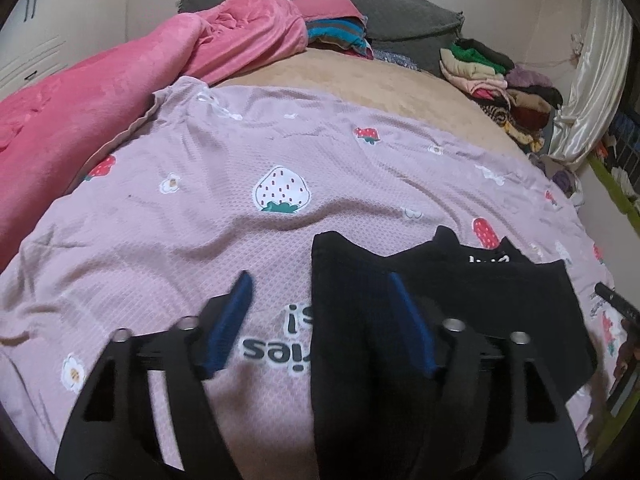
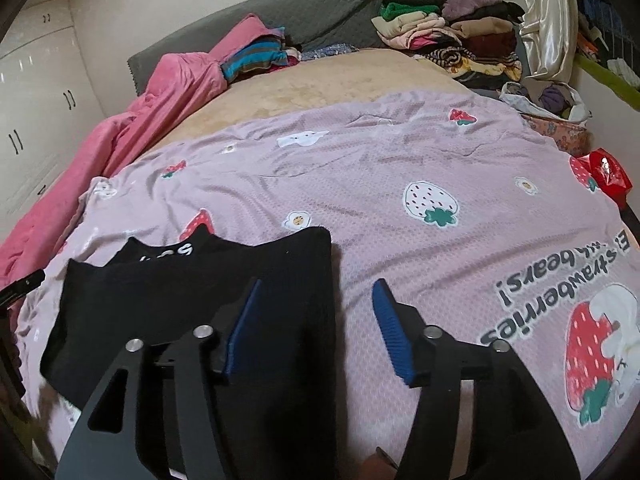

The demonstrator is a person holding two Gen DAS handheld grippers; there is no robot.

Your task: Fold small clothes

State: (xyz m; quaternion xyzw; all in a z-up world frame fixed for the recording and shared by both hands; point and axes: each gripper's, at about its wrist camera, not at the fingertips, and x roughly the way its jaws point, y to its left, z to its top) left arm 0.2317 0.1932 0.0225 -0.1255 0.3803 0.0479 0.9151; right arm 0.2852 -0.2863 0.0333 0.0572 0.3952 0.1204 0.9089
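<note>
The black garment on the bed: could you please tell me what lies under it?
The black garment lies flat on the lilac strawberry-print sheet. It covers part of the sheet's printed lettering; whether anything else lies beneath cannot be seen.

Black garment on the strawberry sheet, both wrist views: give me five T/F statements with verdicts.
1. The black garment lies on a lilac strawberry-print sheet. True.
2. The left tongs are clamped on the garment. False: the jaws stand open, and the pads are not pressing on the cloth.
3. The right tongs stand open, with nothing pinched between the pads. True.
4. The garment is plain, with no print. False: white lettering shows near its far edge.
5. The pink blanket covers the garment. False: it is bunched at the sheet's left, apart from the garment.
</note>
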